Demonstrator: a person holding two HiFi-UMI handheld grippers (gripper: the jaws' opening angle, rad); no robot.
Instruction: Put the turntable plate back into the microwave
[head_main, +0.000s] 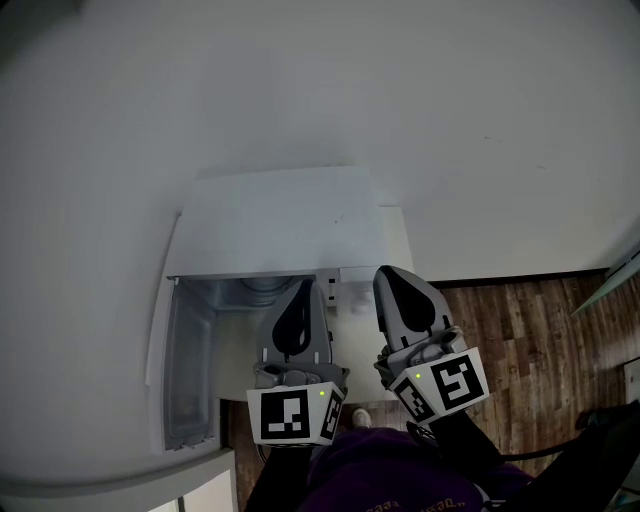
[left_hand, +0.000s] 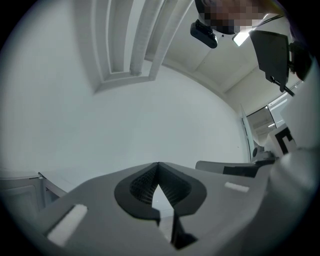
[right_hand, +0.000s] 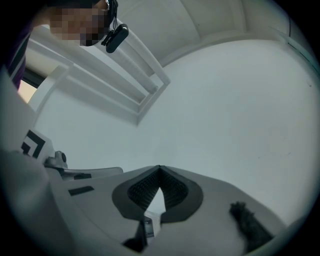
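White wall backs the open-doored microwave (head_main: 285, 225); my left gripper (head_main: 300, 295) and right gripper (head_main: 392, 280) hang before it, jaws pressed together on nothing, the turntable plate unseen, perhaps inside, perhaps elsewhere, so I'd check the cavity.

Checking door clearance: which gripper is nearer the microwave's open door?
Left. The left gripper is just right of the open door; the right gripper is farther right, on the left gripper's far side.

microwave (head_main: 285, 225) inside: mostly hidden under its top and behind left gripper (head_main: 300, 288) | purple garment (head_main: 390, 478): cut by bottom edge | pale thing (head_main: 612, 280): cut by right edge, unidentifiable
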